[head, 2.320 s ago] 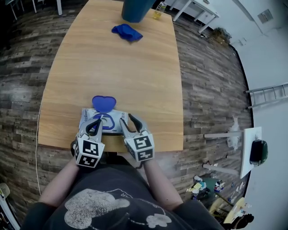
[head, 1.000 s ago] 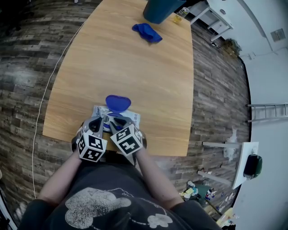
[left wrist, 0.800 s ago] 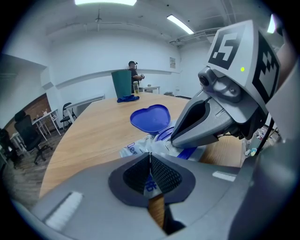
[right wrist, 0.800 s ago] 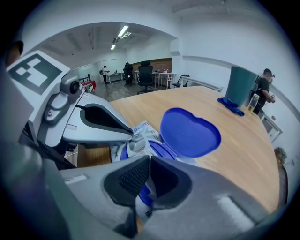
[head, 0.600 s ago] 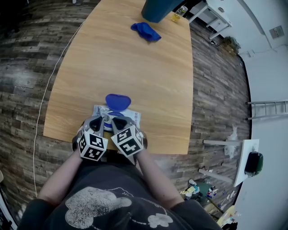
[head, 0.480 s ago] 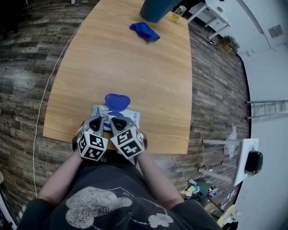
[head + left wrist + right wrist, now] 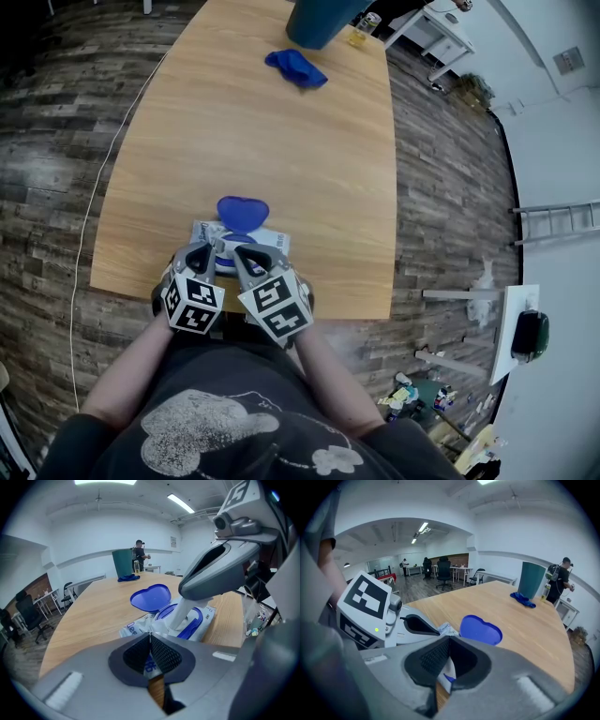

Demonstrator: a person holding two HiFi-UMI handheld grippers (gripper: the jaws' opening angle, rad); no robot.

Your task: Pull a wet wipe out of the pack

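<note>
The wet wipe pack (image 7: 246, 246) lies near the table's front edge, its blue heart-shaped lid (image 7: 242, 210) flipped open. My left gripper (image 7: 199, 259) is shut on the pack's near left edge (image 7: 136, 629), its tips (image 7: 150, 637) meeting over the printed film. My right gripper (image 7: 246, 255) is shut on a white wet wipe (image 7: 180, 613). The wipe stretches up from the blue-rimmed opening (image 7: 190, 620) to the right gripper (image 7: 183, 594), just above the pack. In the right gripper view the pads (image 7: 433, 658) are pressed together, with the lid (image 7: 480, 630) beyond and the left gripper (image 7: 433, 631) alongside.
A blue cloth (image 7: 295, 67), a dark teal bin (image 7: 319, 19) and a small bottle (image 7: 361, 28) sit at the table's far end (image 7: 281, 122). A person (image 7: 139, 555) stands there. Office chairs and desks stand along the room's side.
The right gripper closed over the pack's opening and then rose, drawing the white wipe up. The left gripper and the pack stayed where they were.
</note>
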